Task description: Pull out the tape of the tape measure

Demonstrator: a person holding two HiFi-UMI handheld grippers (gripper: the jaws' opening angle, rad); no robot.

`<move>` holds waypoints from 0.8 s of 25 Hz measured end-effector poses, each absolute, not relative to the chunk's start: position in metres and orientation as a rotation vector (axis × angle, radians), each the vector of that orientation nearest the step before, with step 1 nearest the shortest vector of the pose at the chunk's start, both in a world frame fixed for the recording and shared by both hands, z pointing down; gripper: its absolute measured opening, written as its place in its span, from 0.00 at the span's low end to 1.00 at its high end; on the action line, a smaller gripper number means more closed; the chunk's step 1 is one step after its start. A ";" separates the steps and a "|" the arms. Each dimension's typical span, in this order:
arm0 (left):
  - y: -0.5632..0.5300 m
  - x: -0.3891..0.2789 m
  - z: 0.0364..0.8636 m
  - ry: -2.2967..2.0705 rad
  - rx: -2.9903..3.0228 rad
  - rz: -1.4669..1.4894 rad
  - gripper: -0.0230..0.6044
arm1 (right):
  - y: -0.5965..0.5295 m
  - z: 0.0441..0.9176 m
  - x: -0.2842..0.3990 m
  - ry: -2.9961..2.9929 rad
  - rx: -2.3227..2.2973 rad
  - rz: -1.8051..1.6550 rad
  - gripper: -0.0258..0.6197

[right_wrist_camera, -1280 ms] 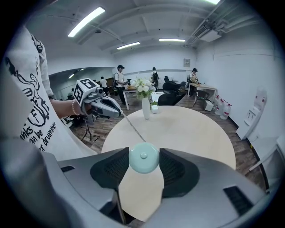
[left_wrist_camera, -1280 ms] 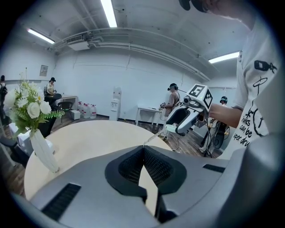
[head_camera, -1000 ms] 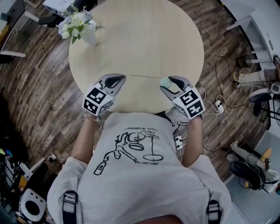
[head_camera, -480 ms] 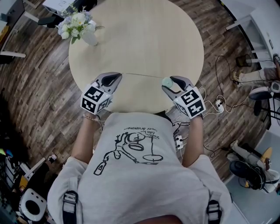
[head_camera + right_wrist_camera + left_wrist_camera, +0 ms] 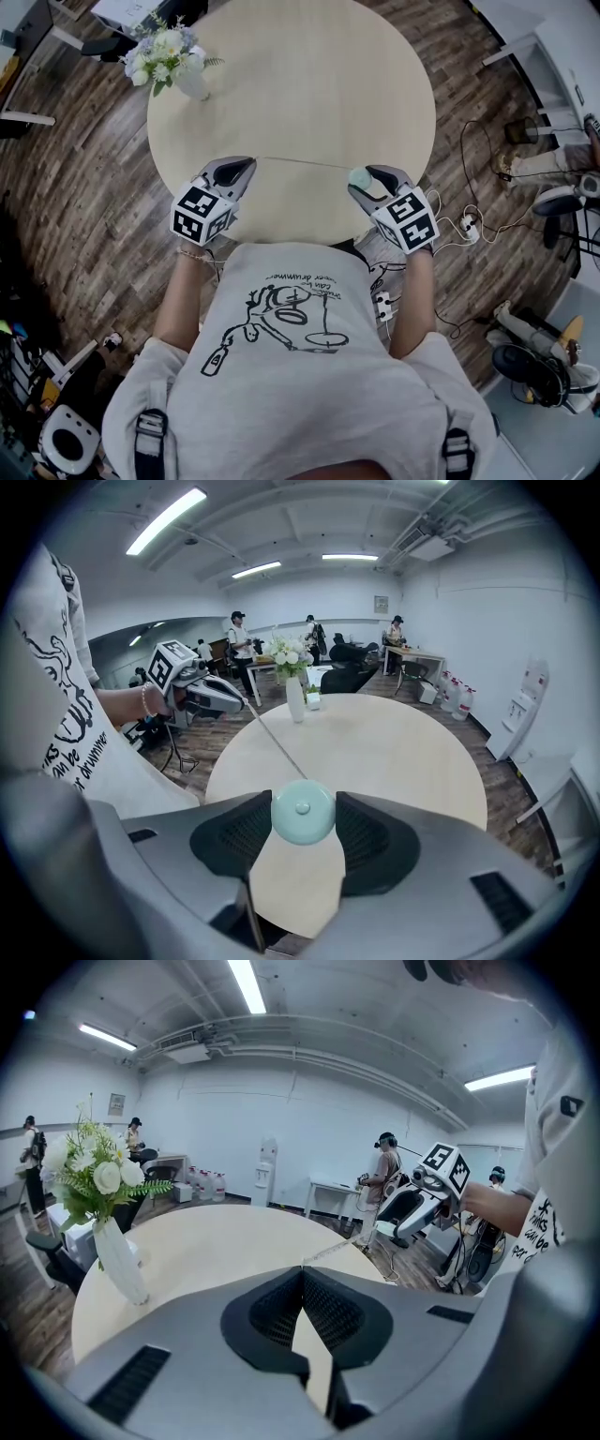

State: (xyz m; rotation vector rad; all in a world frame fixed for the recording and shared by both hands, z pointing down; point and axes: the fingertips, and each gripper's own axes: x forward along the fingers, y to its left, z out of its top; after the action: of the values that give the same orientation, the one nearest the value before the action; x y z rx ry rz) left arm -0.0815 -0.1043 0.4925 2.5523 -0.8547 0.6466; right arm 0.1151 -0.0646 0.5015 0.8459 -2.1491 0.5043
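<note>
A small round mint-green tape measure sits between the jaws of my right gripper, which is shut on it; in the head view the tape measure shows over the table's near edge. A thin tape runs leftward from it to my left gripper, whose jaws are shut on the tape's end. In the left gripper view the tape stretches from my left gripper toward the right gripper. In the right gripper view the tape leads to the left gripper.
A round pale wooden table lies under both grippers. A white vase of flowers stands at its far left. Cables and a power strip lie on the wood floor to the right. Other people stand at the room's back.
Both grippers have drawn a little farther apart, the left one leftward and the right one rightward, and the tape between them is longer.
</note>
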 end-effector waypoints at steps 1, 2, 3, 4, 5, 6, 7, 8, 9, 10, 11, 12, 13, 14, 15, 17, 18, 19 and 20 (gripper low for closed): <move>-0.105 -0.083 0.493 -0.860 2.550 0.646 0.07 | -0.065 0.502 0.116 -2.148 0.848 0.507 0.38; -0.106 -0.084 0.493 -0.864 2.548 0.647 0.07 | -0.065 0.502 0.117 -2.146 0.849 0.508 0.38; -0.106 -0.086 0.493 -0.868 2.546 0.649 0.07 | -0.064 0.502 0.118 -2.144 0.850 0.508 0.38; -0.107 -0.087 0.494 -0.871 2.545 0.651 0.07 | -0.064 0.503 0.119 -2.142 0.851 0.510 0.38; -0.107 -0.088 0.494 -0.875 2.542 0.652 0.07 | -0.064 0.504 0.119 -2.141 0.853 0.511 0.38; -0.108 -0.089 0.495 -0.880 2.540 0.653 0.07 | -0.063 0.504 0.120 -2.140 0.854 0.513 0.38; -0.108 -0.090 0.495 -0.884 2.537 0.655 0.07 | -0.063 0.505 0.120 -2.138 0.855 0.515 0.38; -0.108 -0.090 0.495 -0.887 2.534 0.657 0.07 | -0.063 0.505 0.121 -2.137 0.855 0.517 0.38; -0.108 -0.091 0.495 -0.890 2.529 0.661 0.07 | -0.062 0.505 0.121 -2.136 0.855 0.518 0.38; -0.108 -0.092 0.496 -0.894 2.524 0.666 0.07 | -0.062 0.505 0.122 -2.134 0.856 0.518 0.38; -0.109 -0.093 0.496 -0.898 2.518 0.673 0.07 | -0.062 0.505 0.123 -2.132 0.857 0.519 0.38; -0.109 -0.094 0.497 -0.904 2.510 0.680 0.07 | -0.061 0.505 0.124 -2.129 0.858 0.520 0.38; -0.109 -0.096 0.498 -0.910 2.501 0.687 0.07 | -0.061 0.505 0.125 -2.126 0.860 0.522 0.38; -0.110 -0.098 0.499 -0.916 2.491 0.693 0.07 | -0.061 0.506 0.126 -2.122 0.862 0.524 0.38; -0.111 -0.100 0.500 -0.923 2.482 0.697 0.07 | -0.061 0.506 0.127 -2.118 0.864 0.526 0.38; -0.112 -0.103 0.502 -0.932 2.466 0.702 0.07 | -0.061 0.507 0.129 -2.116 0.864 0.532 0.39; -0.113 -0.104 0.503 -0.934 2.459 0.703 0.07 | -0.061 0.507 0.130 -2.117 0.863 0.535 0.39; -0.113 -0.105 0.504 -0.934 2.454 0.704 0.07 | -0.060 0.507 0.130 -2.119 0.862 0.537 0.38; -0.113 -0.105 0.505 -0.933 2.448 0.705 0.07 | -0.060 0.507 0.129 -2.119 0.860 0.537 0.38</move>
State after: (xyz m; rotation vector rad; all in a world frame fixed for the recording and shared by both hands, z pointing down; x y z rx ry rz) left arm -0.1049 -0.1129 0.5046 2.4477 -0.9335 0.7046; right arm 0.1294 -0.0601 0.5074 0.8604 -2.1189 0.5373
